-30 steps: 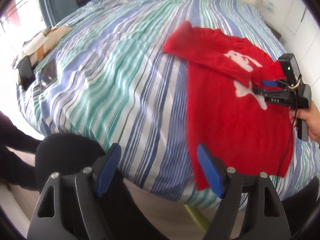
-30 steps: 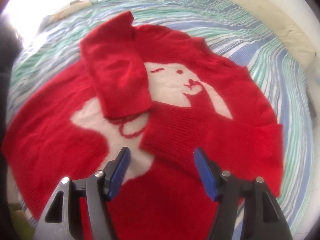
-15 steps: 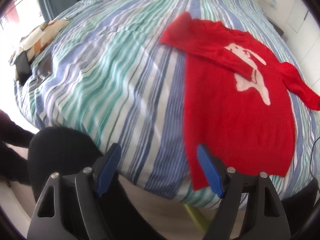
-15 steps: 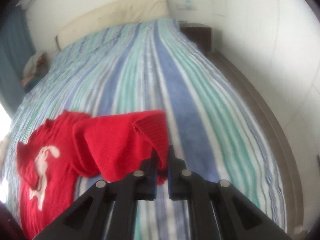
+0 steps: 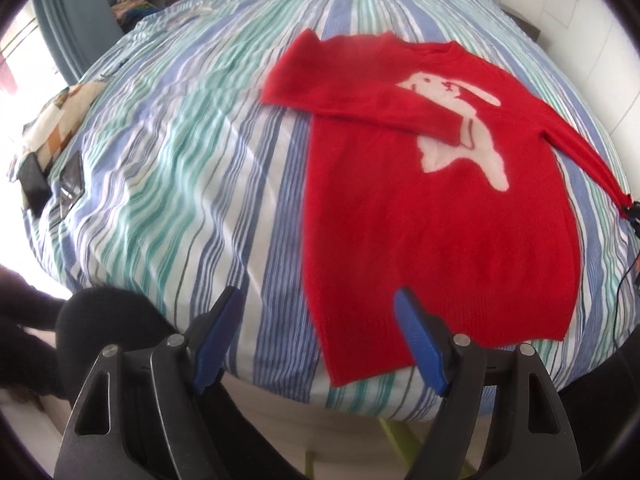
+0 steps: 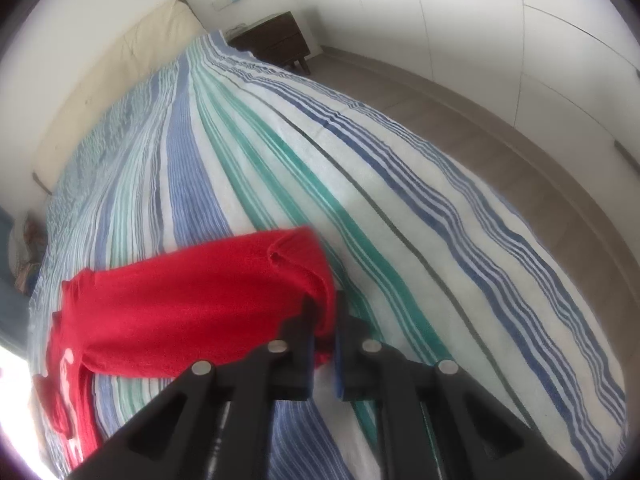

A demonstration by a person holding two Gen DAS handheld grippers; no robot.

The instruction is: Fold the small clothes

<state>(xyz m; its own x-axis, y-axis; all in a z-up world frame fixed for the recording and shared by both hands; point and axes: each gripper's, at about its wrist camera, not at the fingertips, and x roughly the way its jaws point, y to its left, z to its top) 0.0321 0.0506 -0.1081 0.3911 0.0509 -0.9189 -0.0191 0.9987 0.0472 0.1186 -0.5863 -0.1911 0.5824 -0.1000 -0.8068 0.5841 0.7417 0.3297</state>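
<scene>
A red sweater [image 5: 432, 216] with a white rabbit on its front lies flat on the striped bed. One sleeve [image 5: 360, 100] is folded across its chest. The other sleeve [image 5: 576, 148] is stretched out to the right. My right gripper [image 6: 323, 320] is shut on that sleeve's cuff [image 6: 304, 268] and holds it out over the bed; its tip shows at the right edge of the left wrist view [image 5: 632, 216]. My left gripper [image 5: 320, 340] is open and empty, above the bed's near edge by the sweater's hem.
The striped bedspread [image 5: 180, 152] covers the bed. A patterned cloth [image 5: 56, 120] and dark flat items [image 5: 36, 188] lie at its left edge. A headboard cushion [image 6: 120, 76], a dark nightstand [image 6: 276, 40] and white wall panels lie beyond.
My right gripper closed on the folded right sleeve's cuff and pulled it out to the right, so that sleeve is now stretched straight. My left gripper stayed open and shifted little.
</scene>
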